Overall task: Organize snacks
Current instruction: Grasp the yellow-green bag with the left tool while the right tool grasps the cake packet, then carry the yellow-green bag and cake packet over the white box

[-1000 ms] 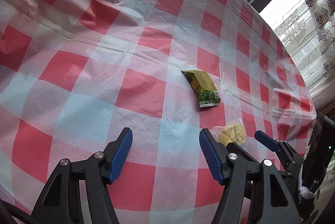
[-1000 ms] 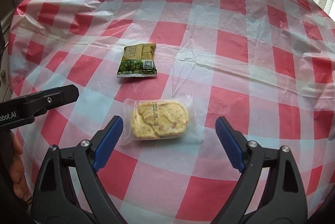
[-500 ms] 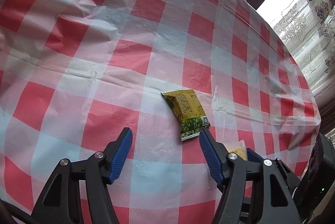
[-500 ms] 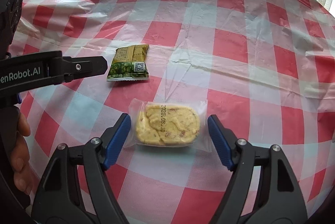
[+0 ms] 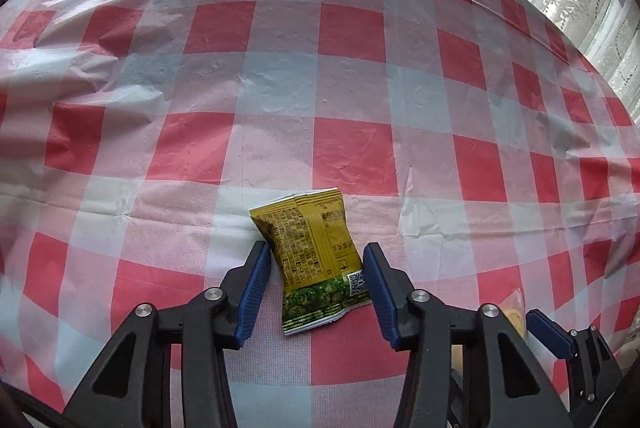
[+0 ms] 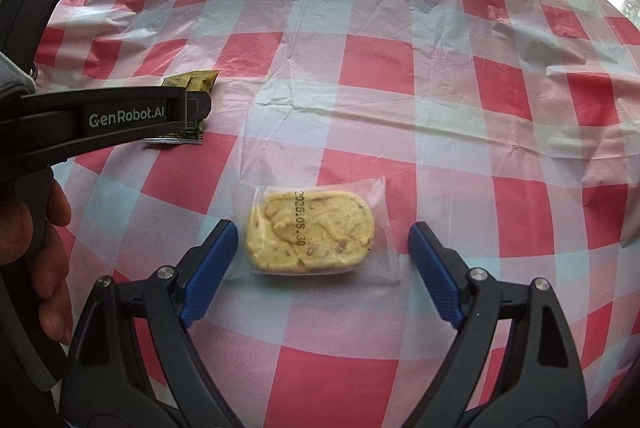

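Since the round surface (image 5: 360, 88) under its red-and-white checked plastic cloth carries no box, bowl or tray in either view, there is no container to report, and where the snacks should end up cannot be told.

Largest of the snacks is the pale yellow oblong biscuit sealed in a clear plastic wrapper (image 6: 310, 234), lying flat between the spread fingers of the right claw (image 6: 320, 268), touched by neither. It looks light but crumbly, with slippery film, so a gentle squeeze across its short sides seems wisest.

Smaller is the yellow-and-green foil snack packet (image 5: 316, 260), flat on the cloth just left of the biscuit. The left claw (image 5: 314, 288) is spread around its lower half, not yet pinching. Light, soft and crinkly, it would probably buckle; gripping mid-body seems safest.
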Demonstrator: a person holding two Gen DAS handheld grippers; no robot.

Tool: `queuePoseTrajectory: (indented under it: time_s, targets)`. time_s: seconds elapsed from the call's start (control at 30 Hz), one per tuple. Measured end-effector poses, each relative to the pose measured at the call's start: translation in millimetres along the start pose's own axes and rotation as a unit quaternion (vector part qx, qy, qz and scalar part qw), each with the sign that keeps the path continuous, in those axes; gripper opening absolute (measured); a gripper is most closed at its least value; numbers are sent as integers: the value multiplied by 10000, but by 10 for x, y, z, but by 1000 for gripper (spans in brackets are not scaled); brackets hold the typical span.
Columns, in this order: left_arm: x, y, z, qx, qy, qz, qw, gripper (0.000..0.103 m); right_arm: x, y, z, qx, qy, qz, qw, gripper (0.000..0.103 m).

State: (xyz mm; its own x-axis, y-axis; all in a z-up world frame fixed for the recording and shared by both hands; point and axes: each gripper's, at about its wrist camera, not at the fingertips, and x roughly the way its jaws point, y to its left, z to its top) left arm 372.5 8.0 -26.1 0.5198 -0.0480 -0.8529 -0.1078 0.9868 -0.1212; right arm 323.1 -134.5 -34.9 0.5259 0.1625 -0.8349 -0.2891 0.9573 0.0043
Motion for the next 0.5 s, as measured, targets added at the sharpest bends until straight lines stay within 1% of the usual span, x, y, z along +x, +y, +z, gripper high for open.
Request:
queuePoseTrajectory:
  time_s: [0.07, 0.13, 0.27, 0.33, 0.5]
  targets:
    - [-1, -19, -11, 95, -23, 67, 9999, 41, -1, -8, -1, 3, -20, -16, 10000, 87]
    - [-13, -24, -34, 149, -32, 78, 9999, 39, -22, -23, -4, 16, -47, -33, 10000, 78]
    - [-64, 7, -113, 121, -18, 2, 9999, 39, -57, -51, -36, 20, -59, -43, 10000, 73]
    - [-121, 62, -189, 113, -7, -30, 9999, 38, -82, -63, -64, 14, -74, -42, 10000, 68]
    - [-258, 123, -403, 70, 23, -99, 9999, 38, -158, -134, -154, 105, -55, -51, 9999, 64]
